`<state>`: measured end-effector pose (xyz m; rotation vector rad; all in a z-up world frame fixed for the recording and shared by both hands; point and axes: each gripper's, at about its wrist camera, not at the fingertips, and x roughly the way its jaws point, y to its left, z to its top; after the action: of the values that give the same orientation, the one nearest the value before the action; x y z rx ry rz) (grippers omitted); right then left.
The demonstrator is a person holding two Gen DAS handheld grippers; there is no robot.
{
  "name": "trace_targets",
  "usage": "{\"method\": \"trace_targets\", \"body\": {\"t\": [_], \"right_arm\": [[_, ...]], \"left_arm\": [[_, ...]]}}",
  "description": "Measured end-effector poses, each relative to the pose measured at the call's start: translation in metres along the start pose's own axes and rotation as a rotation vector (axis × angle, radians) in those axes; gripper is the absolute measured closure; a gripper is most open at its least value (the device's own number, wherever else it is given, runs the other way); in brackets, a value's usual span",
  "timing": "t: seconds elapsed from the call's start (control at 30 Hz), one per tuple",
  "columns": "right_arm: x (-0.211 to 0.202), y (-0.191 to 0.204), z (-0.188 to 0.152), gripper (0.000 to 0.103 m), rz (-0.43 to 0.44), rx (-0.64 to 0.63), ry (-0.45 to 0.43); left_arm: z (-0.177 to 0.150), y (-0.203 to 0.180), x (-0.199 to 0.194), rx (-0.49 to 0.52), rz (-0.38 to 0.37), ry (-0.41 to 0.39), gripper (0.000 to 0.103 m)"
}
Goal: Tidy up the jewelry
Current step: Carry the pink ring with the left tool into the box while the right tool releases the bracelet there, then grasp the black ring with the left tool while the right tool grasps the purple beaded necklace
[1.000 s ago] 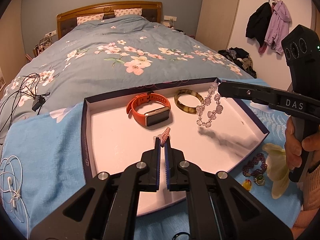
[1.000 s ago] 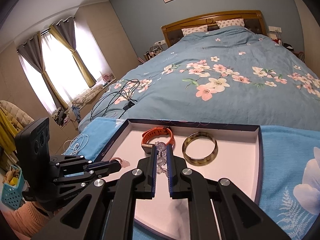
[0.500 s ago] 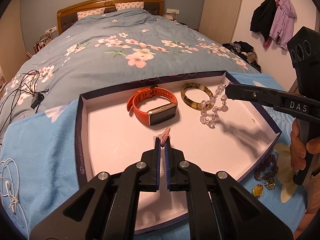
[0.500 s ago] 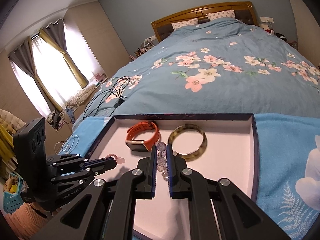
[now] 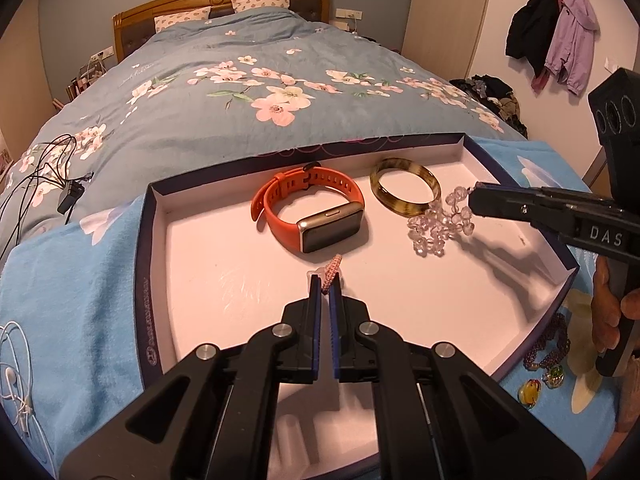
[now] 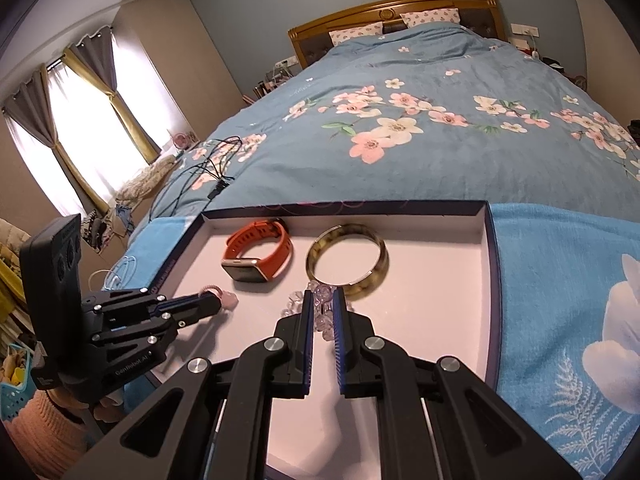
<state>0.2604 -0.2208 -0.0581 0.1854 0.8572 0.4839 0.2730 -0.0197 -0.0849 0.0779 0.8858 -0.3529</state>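
A shallow dark-rimmed tray (image 5: 149, 280) with a white floor lies on a blue towel on the bed. In it lie an orange smartwatch (image 5: 310, 212) and a brown mottled bangle (image 5: 404, 184). My left gripper (image 5: 326, 280) is shut on a pink braided bracelet (image 5: 332, 270), low over the tray's middle. My right gripper (image 6: 321, 295) is shut on a clear bead bracelet (image 5: 440, 224), whose lower beads rest on the tray floor beside the bangle (image 6: 347, 258). The watch (image 6: 260, 256) and the left gripper (image 6: 224, 303) show in the right wrist view.
A purple bead bracelet (image 5: 548, 344) and small coloured pieces (image 5: 530, 390) lie on the towel right of the tray. White earphones (image 5: 14, 376) lie at the left. Black cables (image 5: 44, 176) lie on the floral duvet (image 5: 260, 80) behind the tray.
My right gripper has lowered the bead bracelet from hanging above the tray down onto its floor beside the bangle. My left gripper has held the pink bracelet nearly still.
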Motion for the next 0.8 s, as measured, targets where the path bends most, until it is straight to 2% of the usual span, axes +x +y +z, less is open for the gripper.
{"method": "trace_targets", "body": {"t": [0.17,0.23,0.33,0.43,0.5,0.6,0.8], "right_arm": [[0.001,0.000,0.000,0.091,-0.029,-0.010,0.005],[0.000,0.000,-0.001,0.081,-0.041,-0.008,0.006],[-0.003,-0.001,-0.003,0.077,-0.064,-0.006,0.001],[-0.009,0.000,-0.005,0.064,-0.084,-0.010,-0.007],[-0.016,0.002,-0.007,0.060,-0.105,-0.024,-0.023],[-0.033,0.004,-0.011,0.060,-0.103,-0.032,-0.052],[-0.071,0.024,-0.030,0.060,-0.082,-0.138,-0.100]], "left_arm": [[0.002,-0.001,0.007,-0.005,-0.006,0.015,0.096],[0.002,0.000,0.007,-0.011,-0.007,0.010,0.095],[0.002,0.001,0.003,-0.022,-0.006,0.002,0.084],[0.001,0.000,-0.007,-0.019,0.004,-0.023,0.074],[0.000,-0.001,-0.017,-0.015,0.015,-0.048,0.064],[-0.003,-0.004,-0.037,0.005,0.037,-0.090,0.062],[-0.022,-0.019,-0.084,0.065,0.018,-0.178,0.058]]}}
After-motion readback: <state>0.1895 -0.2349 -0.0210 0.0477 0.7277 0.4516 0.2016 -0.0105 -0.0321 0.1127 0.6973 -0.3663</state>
